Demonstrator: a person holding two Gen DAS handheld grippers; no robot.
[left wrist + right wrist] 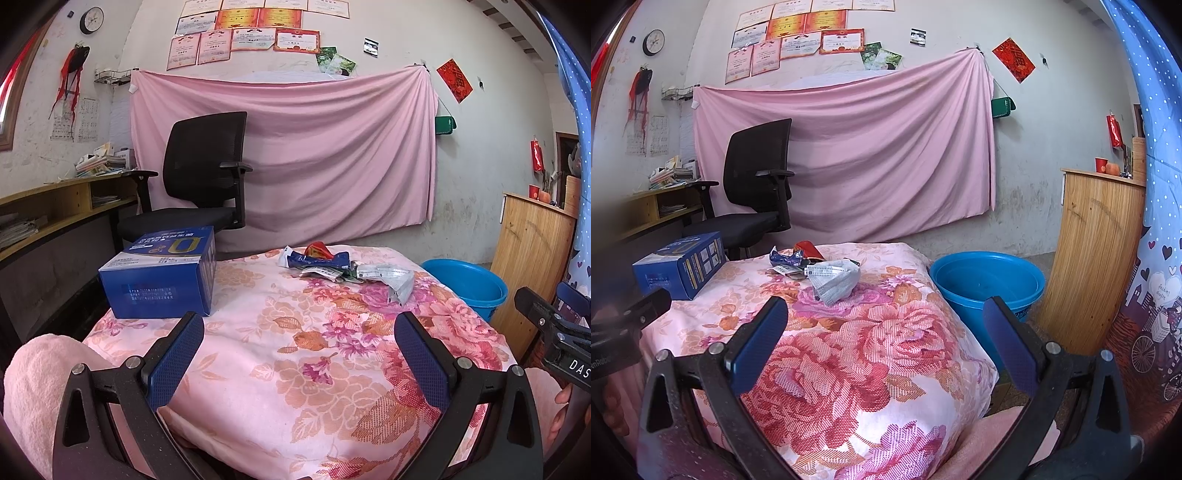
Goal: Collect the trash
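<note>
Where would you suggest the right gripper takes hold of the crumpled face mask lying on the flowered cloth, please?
Probably the raised folded ridge of the face mask, which humps up off the flowered cloth while its edges lie flat. Bring the open right gripper down from above on the near side, since the wrappers crowd its far left edge, and close across the ridge.

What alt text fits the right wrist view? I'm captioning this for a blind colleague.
An open right gripper hovers over a floral quilt that holds a crumpled face mask, snack wrappers and a blue box. An empty-looking blue basin stands on the floor to the right, before a pink sheet on the wall.
</note>
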